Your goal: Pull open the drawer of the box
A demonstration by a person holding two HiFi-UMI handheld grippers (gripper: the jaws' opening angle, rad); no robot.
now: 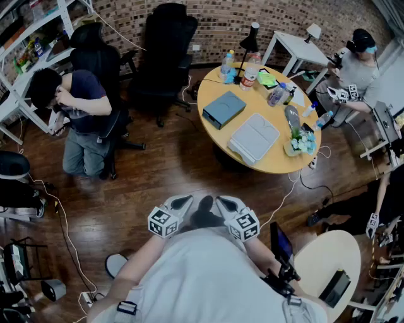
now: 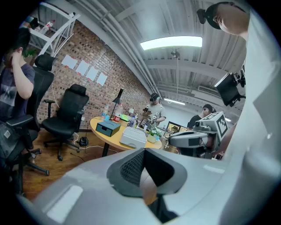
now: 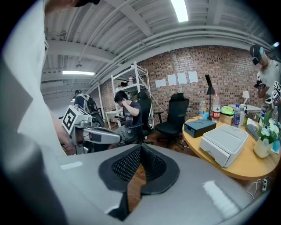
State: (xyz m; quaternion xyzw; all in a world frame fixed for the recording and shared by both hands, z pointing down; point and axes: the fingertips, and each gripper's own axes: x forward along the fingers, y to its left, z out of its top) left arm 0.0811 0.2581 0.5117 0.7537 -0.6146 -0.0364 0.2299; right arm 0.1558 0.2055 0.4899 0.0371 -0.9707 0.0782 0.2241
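Left gripper: my left gripper [image 1: 182, 202] is closed with nothing in it; its pads meet at the tips in the left gripper view.
Right gripper: my right gripper [image 1: 226, 202] is likewise closed and empty, pads together at the tips.
Carriage: I hold both close against my chest, tips toward each other. I judge this a rest posture, as nothing is within reach.
Task object: the light grey box [image 1: 254, 137] lies on the round table [image 1: 211, 82] at my 1 o'clock, well apart from me.
Drawer: the drawer front [image 3: 218, 154] shows in the right gripper view and appears flush with the box, so I judge it shut.
Progress: not begun. I must first cross the floor to the table.
Neighbours: a dark box [image 1: 223, 108] sits just beside the grey one, toward 12 o'clock. Bottles [image 1: 250, 69] stand at the far rim and a potted plant [image 1: 297, 142] at the 3 o'clock rim.
Floor: dark wood floor [image 1: 164, 164], with loose cables [image 1: 63, 227] at my 9 o'clock. I judge them a trip risk.
Room: brick wall [image 1: 252, 12] at 12 o'clock, with an office chair [image 1: 167, 44] before it.
Persons: one seated person [image 1: 76, 107] at 10 o'clock; a second person [image 1: 360, 63] at 2 o'clock.
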